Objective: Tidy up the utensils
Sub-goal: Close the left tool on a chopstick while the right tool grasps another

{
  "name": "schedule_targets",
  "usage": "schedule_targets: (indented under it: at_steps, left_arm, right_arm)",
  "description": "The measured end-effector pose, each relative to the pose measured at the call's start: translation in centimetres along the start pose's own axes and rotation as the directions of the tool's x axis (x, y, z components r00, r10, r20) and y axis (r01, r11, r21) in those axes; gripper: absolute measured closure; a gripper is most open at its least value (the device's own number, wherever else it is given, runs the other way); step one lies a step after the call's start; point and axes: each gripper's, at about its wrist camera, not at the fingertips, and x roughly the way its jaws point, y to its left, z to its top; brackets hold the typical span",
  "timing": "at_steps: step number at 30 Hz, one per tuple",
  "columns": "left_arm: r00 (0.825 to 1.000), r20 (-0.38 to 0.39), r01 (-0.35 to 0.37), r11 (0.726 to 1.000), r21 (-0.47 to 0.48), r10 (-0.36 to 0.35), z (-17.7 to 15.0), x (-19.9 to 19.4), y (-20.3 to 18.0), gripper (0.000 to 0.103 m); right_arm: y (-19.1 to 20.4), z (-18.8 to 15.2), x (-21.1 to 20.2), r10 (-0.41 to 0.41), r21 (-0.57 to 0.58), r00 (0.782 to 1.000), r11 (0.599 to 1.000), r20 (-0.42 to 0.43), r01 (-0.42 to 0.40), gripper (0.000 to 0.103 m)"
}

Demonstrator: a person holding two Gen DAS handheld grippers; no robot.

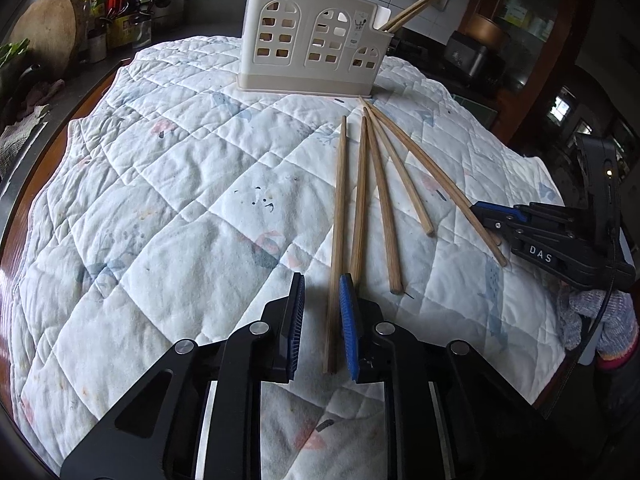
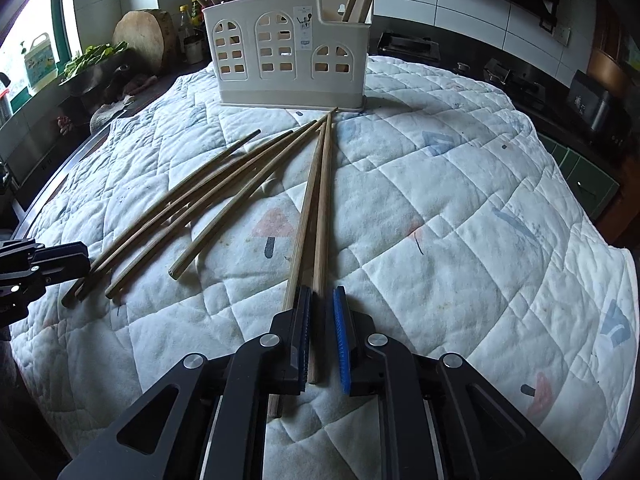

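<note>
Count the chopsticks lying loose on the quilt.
6 chopsticks. Four fan out at left, one lies between the right gripper's open jaws, one under its left jaw. Four more stand in the holder.

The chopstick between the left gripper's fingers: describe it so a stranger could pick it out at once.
Start at the cream utensil holder at the far edge of the quilted cloth. Loose wooden chopsticks fan toward the camera from its base. The wanted chopstick is the leftmost of the fan, the only one running between the open left gripper fingers.
</note>
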Motion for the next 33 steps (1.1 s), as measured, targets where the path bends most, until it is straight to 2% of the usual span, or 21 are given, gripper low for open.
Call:
schedule_targets:
  at_steps: [9, 15, 18, 27, 33]
  left_arm:
    - [1.0, -0.016, -0.016, 1.0, 0.01, 0.016, 0.8, 1.7, -0.4, 0.089]
    - [0.999, 0.003, -0.047, 0.999, 0.023, 0.047, 0.8, 1.9, -0.8, 0.093]
    - [0.999, 0.014, -0.04, 0.999, -0.002, 0.04, 1.0, 1.6, -0.7, 0.096]
    - [0.996, 0.089, -0.026, 1.0, 0.002, 0.026, 2.1, -1.1, -1.1, 0.098]
    - [0.989, 0.147, -0.023, 0.999, 0.031, 0.019, 3.5, -3.3, -1.7, 0.098]
  right_arm:
    - [-0.1, -0.1, -0.1, 0.003, 0.006, 1.0, 1.0, 0.0, -0.003, 0.092]
    - [-0.2, -0.1, -0.4, 0.006, 0.021, 1.0, 1.0, 0.011, -0.007, 0.096]
    - [-0.3, -0.2, -0.9, 0.007, 0.037, 1.0, 0.999, 0.026, -0.007, 0.096]
    - [-0.2, 1.1, -5.1, -0.001, 0.034, 0.992, 0.999, 0.128, -0.004, 0.096]
    - [-0.2, 3.6, -7.8, 0.007, 0.027, 0.98, 1.0, 0.201, -0.013, 0.096]
